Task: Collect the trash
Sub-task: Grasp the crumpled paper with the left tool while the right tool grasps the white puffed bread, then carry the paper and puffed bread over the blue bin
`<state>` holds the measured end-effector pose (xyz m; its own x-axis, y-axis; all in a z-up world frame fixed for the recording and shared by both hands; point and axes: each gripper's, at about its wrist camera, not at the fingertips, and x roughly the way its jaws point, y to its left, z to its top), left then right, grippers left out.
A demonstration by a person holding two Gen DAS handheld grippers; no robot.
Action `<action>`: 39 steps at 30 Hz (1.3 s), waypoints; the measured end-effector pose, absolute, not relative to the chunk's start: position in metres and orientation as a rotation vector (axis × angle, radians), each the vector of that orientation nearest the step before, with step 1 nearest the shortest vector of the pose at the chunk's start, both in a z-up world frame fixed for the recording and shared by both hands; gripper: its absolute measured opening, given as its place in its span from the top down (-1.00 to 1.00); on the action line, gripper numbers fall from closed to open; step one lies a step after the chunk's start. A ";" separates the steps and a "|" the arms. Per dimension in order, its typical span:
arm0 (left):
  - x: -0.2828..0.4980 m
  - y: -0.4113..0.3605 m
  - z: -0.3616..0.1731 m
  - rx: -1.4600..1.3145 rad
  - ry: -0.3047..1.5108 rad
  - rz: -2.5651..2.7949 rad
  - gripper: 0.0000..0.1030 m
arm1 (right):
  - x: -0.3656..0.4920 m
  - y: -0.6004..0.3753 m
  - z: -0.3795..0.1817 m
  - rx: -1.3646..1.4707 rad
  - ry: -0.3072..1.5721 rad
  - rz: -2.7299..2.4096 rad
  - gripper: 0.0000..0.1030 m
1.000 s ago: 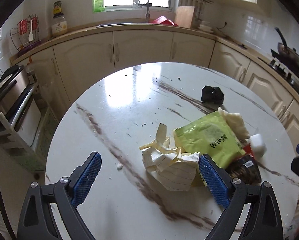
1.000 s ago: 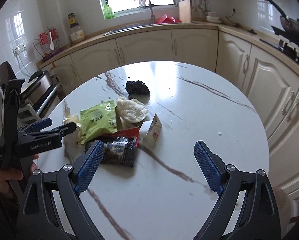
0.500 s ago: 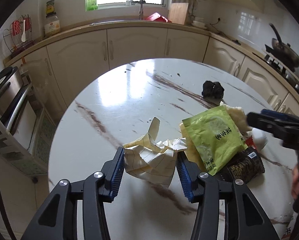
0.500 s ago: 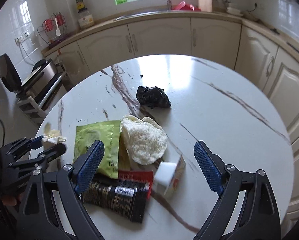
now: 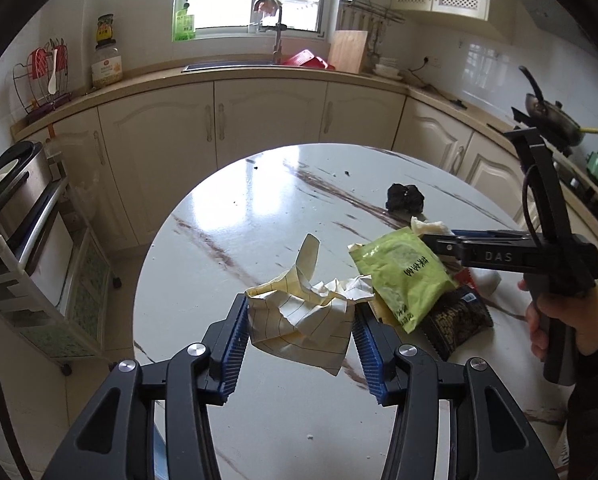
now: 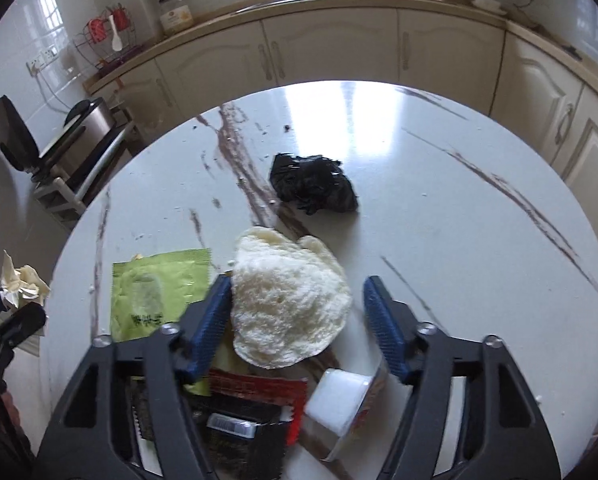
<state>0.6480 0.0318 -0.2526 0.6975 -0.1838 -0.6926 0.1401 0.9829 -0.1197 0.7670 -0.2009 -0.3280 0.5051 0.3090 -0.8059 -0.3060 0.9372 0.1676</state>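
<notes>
My left gripper (image 5: 299, 332) is shut on a crumpled yellow lined paper (image 5: 303, 312), held just above the round marble table (image 5: 239, 220). In the right wrist view the left gripper (image 6: 15, 312) and its paper (image 6: 21, 280) show at the left edge. My right gripper (image 6: 299, 312) points down over the trash pile with its jaws closing around a white foam-like wad (image 6: 287, 300). The left pad touches the wad and the right pad stands just clear of it. A green packet (image 6: 159, 288) lies to the left of the wad.
A crumpled black bag (image 6: 313, 184) lies farther back on the table. Under the right gripper are a red wrapper (image 6: 259, 388), a dark snack packet (image 6: 235, 432) and a small white carton (image 6: 339, 400). Cream cabinets (image 5: 267, 120) curve round behind, and a metal rack (image 5: 27, 248) stands at the left.
The left gripper closed on the yellow paper and lifted it off the table. The right gripper came down over the pile and its jaws narrowed around the white wad.
</notes>
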 end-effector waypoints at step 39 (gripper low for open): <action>0.477 0.036 -0.199 -0.093 0.730 -0.254 0.09 | 0.606 -0.273 -0.314 0.065 0.904 0.148 0.10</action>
